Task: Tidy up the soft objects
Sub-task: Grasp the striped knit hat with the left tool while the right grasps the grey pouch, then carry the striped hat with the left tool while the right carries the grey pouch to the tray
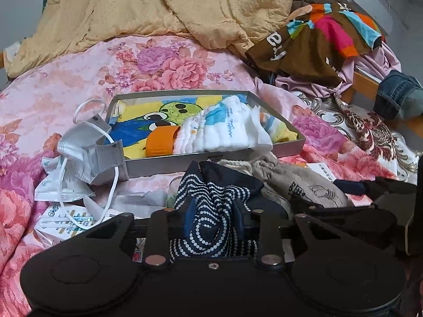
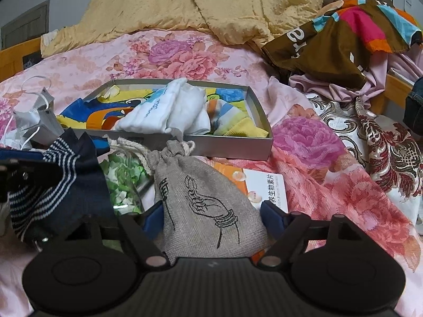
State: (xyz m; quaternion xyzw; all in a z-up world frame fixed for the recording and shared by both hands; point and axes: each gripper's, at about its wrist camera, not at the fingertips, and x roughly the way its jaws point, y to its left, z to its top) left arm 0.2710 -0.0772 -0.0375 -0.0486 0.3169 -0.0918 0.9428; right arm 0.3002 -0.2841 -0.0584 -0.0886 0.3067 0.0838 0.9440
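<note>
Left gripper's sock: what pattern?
Sock: navy with white dotted stripes, clearest in the left wrist view.

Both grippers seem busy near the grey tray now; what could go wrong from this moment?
1. The left gripper pinches the navy dotted sock loosely bunched; it could slip out.
2. The right gripper straddles the grey drawstring linen pouch, jaws wide; closing may miss it.
3. The shallow grey metal tray already holds folded white cloths; additions may spill.

Left gripper (image 1: 214, 218) clamped on navy striped sock (image 1: 211, 211), near front of silver tray (image 1: 169, 162) on floral bed (image 1: 66, 84). Tray holds folded white cloth (image 1: 227, 129). Face mask (image 1: 87, 155) touches tray's left corner.
</note>
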